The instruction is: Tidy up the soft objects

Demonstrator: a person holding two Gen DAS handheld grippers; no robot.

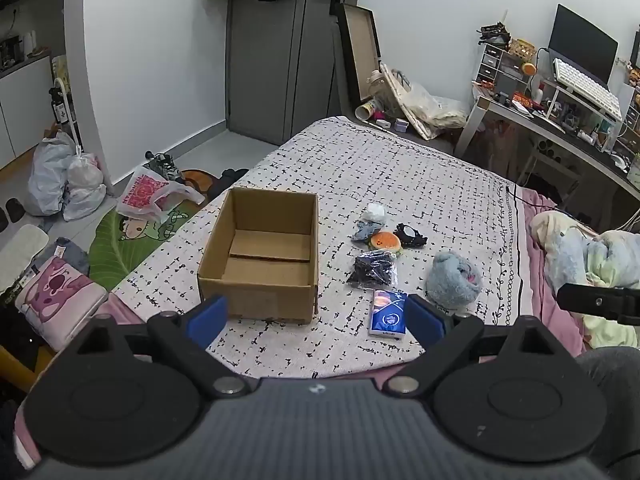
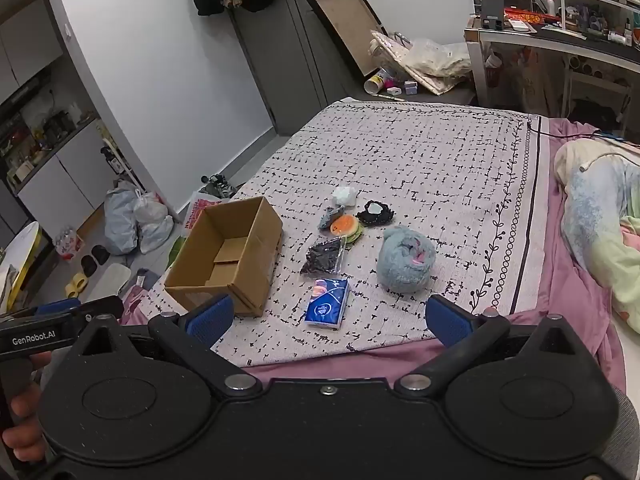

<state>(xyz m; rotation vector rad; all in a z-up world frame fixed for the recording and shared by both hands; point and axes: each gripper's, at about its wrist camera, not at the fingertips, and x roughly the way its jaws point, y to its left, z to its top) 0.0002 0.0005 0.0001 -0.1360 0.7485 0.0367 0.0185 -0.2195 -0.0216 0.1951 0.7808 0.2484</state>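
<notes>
A patterned bedspread (image 2: 420,148) is spread over the bed, and on it an empty cardboard box (image 1: 260,256) is set to the left of the scattered soft things. Largest of these is a blue plush bundle (image 2: 404,260); then a black packet (image 2: 326,256), a blue tissue pack (image 2: 327,302), a burger-shaped toy (image 2: 347,227). Nothing has been boxed; sorting is judged not yet begun. Both the left gripper (image 1: 316,316) and right gripper (image 2: 326,318) are held spread and empty. A reach towards the nearest item is called for. "GenRobot.AI" is read on the left tool.
</notes>
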